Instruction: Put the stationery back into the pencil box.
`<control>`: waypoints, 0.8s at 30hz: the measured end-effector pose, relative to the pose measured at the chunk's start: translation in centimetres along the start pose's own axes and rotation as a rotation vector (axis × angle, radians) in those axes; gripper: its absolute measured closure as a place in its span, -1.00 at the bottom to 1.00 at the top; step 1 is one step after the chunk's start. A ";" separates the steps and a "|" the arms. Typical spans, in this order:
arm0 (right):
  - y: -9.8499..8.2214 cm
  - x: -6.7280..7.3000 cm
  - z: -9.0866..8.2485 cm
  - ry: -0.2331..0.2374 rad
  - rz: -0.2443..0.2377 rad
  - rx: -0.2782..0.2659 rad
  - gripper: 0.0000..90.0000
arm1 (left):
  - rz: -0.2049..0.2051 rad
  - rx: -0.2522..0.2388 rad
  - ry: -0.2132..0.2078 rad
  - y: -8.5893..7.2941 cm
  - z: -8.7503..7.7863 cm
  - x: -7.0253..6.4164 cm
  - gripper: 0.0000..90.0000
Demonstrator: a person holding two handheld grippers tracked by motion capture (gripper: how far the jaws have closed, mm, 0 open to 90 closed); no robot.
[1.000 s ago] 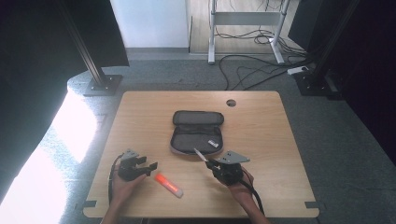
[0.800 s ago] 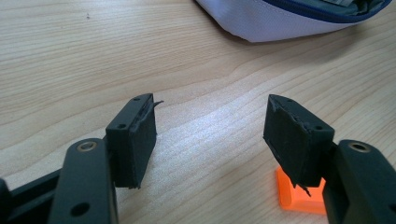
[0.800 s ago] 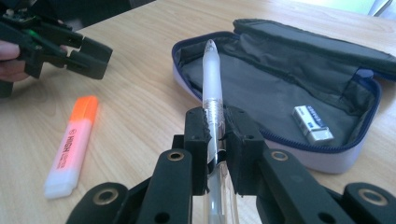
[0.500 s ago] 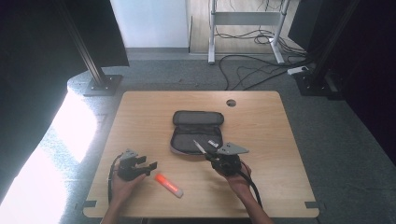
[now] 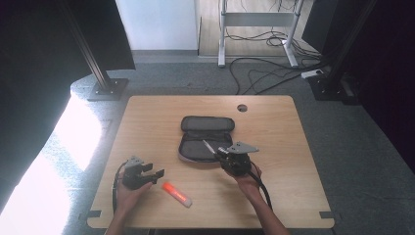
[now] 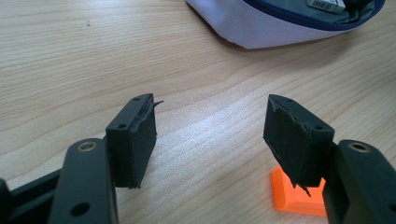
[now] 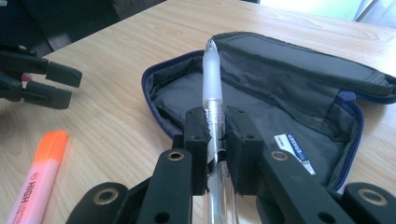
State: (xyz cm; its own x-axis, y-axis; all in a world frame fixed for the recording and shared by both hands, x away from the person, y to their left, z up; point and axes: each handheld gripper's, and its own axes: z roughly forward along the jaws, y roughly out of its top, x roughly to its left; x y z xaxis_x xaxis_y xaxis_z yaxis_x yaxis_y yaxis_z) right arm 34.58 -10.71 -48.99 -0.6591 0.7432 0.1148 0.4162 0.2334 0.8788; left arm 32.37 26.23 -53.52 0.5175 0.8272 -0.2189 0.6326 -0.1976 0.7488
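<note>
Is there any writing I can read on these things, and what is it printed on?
"HIGH": on the orange and pink highlighter lying on the table; the letters after it are cut off by the picture's edge.
White label inside the open pencil case: dark print, too blurred to read.
Clear pen held in the right tool: no readable print.

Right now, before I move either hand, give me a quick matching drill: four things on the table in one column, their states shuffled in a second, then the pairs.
Things:
1. pen
2. highlighter
3. pencil case
4. left gripper

States:
A. lying unzipped and open on the table
B. jaws apart, holding nothing
C. clamped between the right gripper's jaws, tip over the case
D. lying loose on the wood between the two hands

Pairs: 1-C, 2-D, 3-A, 4-B
</note>
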 end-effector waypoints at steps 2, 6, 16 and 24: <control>0.1 -0.2 0.2 0.000 0.004 0.002 0.74 | -0.001 0.001 0.000 0.0 0.0 0.0 -0.22; 0.4 -0.4 0.6 -0.003 0.000 0.010 0.74 | 0.000 0.001 -0.001 0.0 0.1 0.0 -0.22; 1.1 -0.5 1.3 -0.008 -0.010 0.018 0.74 | -0.002 -0.002 0.002 0.0 -0.1 0.2 -0.22; 1.8 -0.6 1.8 -0.004 -0.005 0.027 0.74 | -0.006 -0.004 0.002 0.0 -0.2 0.3 -0.22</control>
State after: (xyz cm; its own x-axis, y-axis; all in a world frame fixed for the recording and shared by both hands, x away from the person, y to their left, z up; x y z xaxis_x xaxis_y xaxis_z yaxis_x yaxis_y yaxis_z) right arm 36.88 -9.61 -48.29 -0.6587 0.7446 0.1084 0.4296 0.2539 0.8666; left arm 32.44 26.55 -53.46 0.5127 0.8293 -0.2221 0.6332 -0.1905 0.7502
